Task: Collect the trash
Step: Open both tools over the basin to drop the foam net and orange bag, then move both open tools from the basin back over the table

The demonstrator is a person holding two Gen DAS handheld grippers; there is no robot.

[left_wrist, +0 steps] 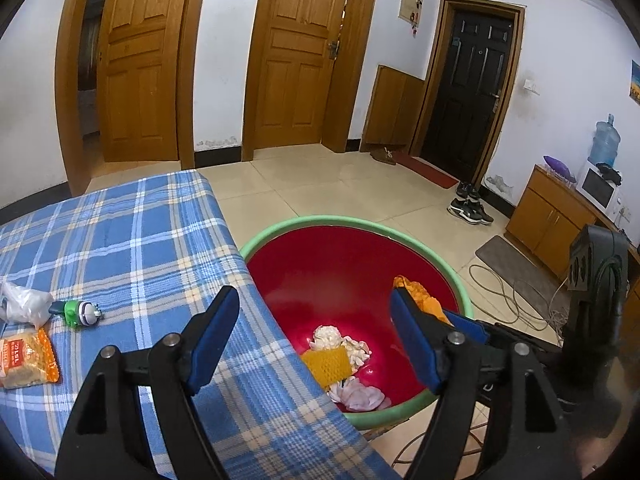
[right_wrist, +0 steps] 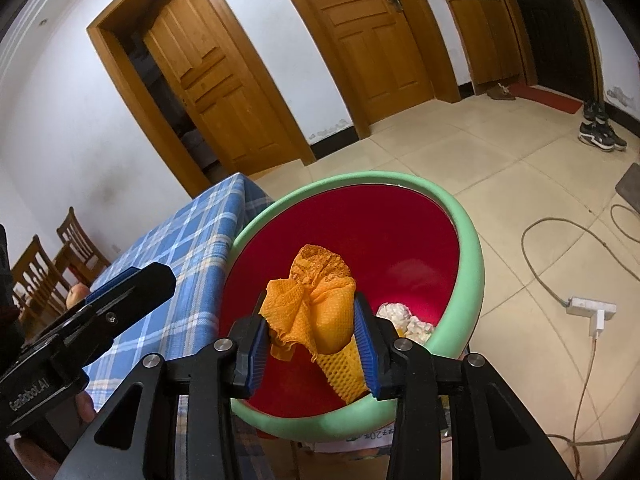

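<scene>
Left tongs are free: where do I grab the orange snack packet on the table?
Take the snack packet across its near right corner, coming from the right and above. It lies flat on the cloth, and that crimped edge faces the open left tongs; the toy sits behind it.

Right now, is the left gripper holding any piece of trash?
No, the left gripper stands open with nothing between its fingers, above the edge of the checked tablecloth and the red basin.

Two panelled wooden doors [left_wrist: 296, 56] and a dark entry door [left_wrist: 466, 92] line a white-walled room with a tiled floor [left_wrist: 360, 192]. Black sneakers [left_wrist: 469, 210] sit near a red doormat [left_wrist: 430, 170]. A wooden cabinet [left_wrist: 554, 216] carries a microwave [left_wrist: 598, 188] and water jug [left_wrist: 605, 142]; a power strip [right_wrist: 592, 308] lies on the floor, and wooden chairs [right_wrist: 44, 276] stand by the wall.
</scene>
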